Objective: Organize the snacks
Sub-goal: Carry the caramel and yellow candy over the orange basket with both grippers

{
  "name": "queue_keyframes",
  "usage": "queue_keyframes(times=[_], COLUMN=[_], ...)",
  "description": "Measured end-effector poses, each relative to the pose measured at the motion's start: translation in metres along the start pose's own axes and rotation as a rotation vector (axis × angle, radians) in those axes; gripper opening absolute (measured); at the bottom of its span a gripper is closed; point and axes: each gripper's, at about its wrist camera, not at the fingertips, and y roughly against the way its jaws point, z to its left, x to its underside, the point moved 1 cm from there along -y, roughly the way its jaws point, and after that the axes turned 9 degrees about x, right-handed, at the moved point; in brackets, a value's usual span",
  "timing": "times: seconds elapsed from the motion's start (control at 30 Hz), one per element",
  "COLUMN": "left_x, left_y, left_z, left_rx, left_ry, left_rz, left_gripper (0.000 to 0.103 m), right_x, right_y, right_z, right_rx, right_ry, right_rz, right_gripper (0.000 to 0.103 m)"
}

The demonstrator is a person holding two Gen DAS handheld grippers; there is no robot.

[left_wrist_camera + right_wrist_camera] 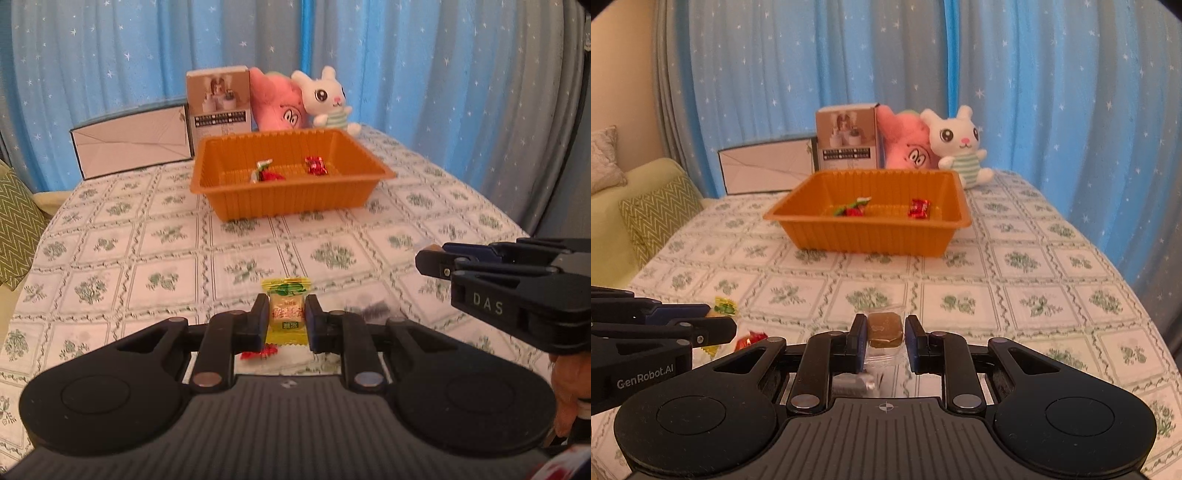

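Observation:
My left gripper (287, 314) is shut on a yellow-wrapped candy (286, 314) and holds it above the tablecloth. My right gripper (885, 332) is shut on a brown candy in a clear wrapper (884, 329), also lifted off the table. An orange tray (221, 199) stands further back on the table with a red candy (316, 165) and a red-and-green candy (263, 171) inside. A red candy (258, 352) lies on the cloth under my left gripper. A silver-wrapped candy (854, 384) lies beneath my right gripper. The right gripper (439, 264) shows at the right of the left wrist view.
At the table's far edge stand a flat white box (133, 146), an upright brown carton (219, 101), a pink plush toy (277, 105) and a white rabbit plush (327, 98). Blue starred curtains hang behind. A green sofa with a zigzag cushion (657, 210) sits left of the table.

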Motion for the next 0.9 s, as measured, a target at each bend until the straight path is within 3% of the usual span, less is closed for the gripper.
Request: queue_keyframes(times=[0.43, 0.9], left_x=[-0.062, -0.118], left_y=[-0.013, -0.066], left_z=[0.017, 0.044], left_rx=[0.032, 0.033], left_ry=[-0.010, 0.034], left_rz=[-0.070, -0.100], left_gripper=[0.018, 0.018], right_x=[-0.060, -0.113], right_y=[-0.007, -0.065], right_z=[-0.009, -0.012], right_rx=[-0.025, -0.019], right_ry=[-0.061, -0.097], right_rz=[-0.075, -0.106], right_gripper=[0.022, 0.022])
